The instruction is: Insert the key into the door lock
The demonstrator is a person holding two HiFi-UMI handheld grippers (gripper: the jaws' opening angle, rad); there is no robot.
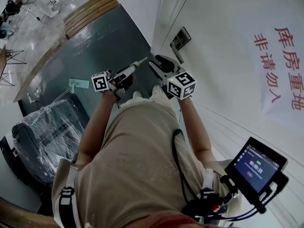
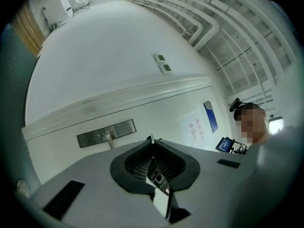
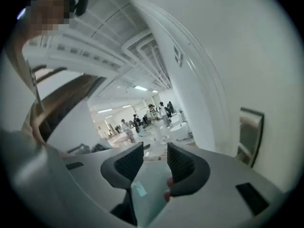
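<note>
Your left gripper (image 2: 152, 148) has its fingers clamped together on the key (image 2: 159, 177), whose thin blade stands up between them; your right gripper (image 3: 156, 161) has its fingers apart with nothing between them; beyond the key, clear of it, the metal lock plate (image 2: 107, 133) sits on the white door (image 2: 156, 113); farther along hangs a red-lettered sign (image 1: 280, 65).

Far right: white sheet with red characters (image 1: 278, 70). Near right: small lit screen (image 1: 256, 164) on a black mount, cables trailing. Left, on dark grey floor (image 1: 109, 46): dark bulky item under clear plastic wrap (image 1: 47, 134). Far left: wooden slat strip (image 1: 90, 11). Two wall plates (image 2: 162, 63), side by side. Distant people (image 3: 152, 112) in a bright hall.
</note>
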